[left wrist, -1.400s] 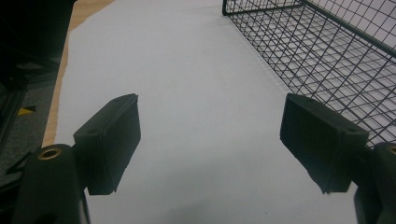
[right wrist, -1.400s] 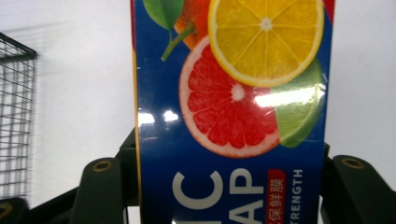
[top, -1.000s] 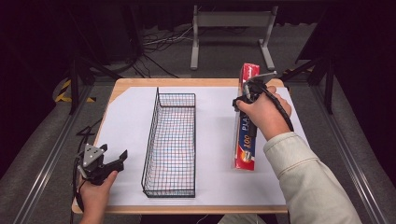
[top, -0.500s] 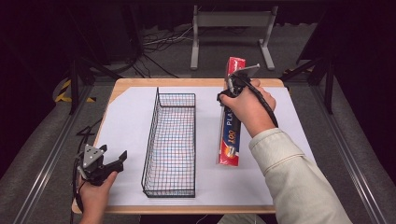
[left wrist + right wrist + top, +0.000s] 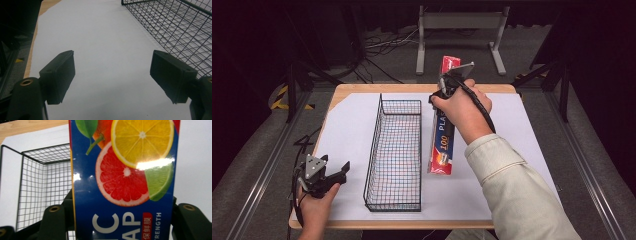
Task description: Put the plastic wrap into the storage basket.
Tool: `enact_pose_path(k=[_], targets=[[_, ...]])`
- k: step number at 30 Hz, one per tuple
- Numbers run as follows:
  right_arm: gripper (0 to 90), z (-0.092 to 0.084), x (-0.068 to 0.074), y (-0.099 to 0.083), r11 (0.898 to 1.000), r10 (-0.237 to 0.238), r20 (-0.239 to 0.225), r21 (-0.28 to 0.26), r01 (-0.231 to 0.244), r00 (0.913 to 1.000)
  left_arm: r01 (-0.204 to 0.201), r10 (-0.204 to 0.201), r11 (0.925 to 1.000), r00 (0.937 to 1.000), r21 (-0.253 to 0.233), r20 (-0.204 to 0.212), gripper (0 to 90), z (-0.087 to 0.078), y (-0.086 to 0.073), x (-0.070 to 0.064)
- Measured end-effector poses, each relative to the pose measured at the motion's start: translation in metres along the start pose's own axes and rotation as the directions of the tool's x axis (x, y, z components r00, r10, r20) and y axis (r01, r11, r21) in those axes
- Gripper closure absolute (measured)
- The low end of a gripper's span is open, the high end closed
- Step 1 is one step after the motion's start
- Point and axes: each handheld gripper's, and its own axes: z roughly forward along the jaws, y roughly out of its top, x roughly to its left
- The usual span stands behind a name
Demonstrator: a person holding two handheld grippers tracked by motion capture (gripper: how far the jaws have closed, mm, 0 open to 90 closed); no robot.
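Beside the black wire basket (image 5: 395,155), right gripper (image 5: 451,84) clamped on long blue-and-red plastic-wrap box (image 5: 443,137). Near the table's front-left corner, left gripper (image 5: 328,176) spread wide, empty.

On the worktop (image 5: 352,95), covered by a white sheet (image 5: 347,130), a long black wire basket (image 5: 396,155) lies lengthwise. Just to its right, the right hand-held gripper (image 5: 447,87) holds a long plastic-wrap box (image 5: 443,135) near its far end, the box lying parallel to the basket. The left hand-held gripper (image 5: 339,172) hovers at the near left corner, jaws spread, well apart from the box.
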Motion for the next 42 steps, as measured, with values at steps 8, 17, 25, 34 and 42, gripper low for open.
enact_pose_path(k=[8, 17, 25, 34, 42], targets=[[40.0, 0.001, 0.019, -0.002, 1.000, -0.004, -0.027, 0.023, 0.005, 0.9996, -0.016, 0.016, 0.9998, 0.9999, -0.014, -0.003, 20.6, 0.000, 0.000, -0.001], [39.9, 0.002, 0.037, -0.004, 0.999, -0.020, -0.055, 0.036, 0.022, 0.9983, -0.008, 0.008, 0.9999, 0.9994, -0.011, -0.033, 20.1, 0.004, -0.005, 0.006], [39.9, 0.007, 0.050, -0.008, 0.998, -0.017, -0.074, 0.055, 0.021, 0.9971, -0.009, 0.007, 0.9993, 0.9993, -0.037, -0.036, 19.9, 0.002, -0.006, 0.007], [39.9, 0.017, 0.065, -0.013, 0.996, -0.031, -0.085, 0.081, 0.037, 0.9959, -0.004, 0.003, 0.9989, 0.9997, -0.047, -0.023, 19.3, 0.003, -0.007, 0.009], [39.9, 0.024, 0.077, -0.019, 0.993, -0.030, -0.099, 0.108, 0.041, 0.9946, -0.012, 0.011, 0.9985, 0.9997, -0.054, -0.020, 19.3, 0.000, -0.006, 0.008]])
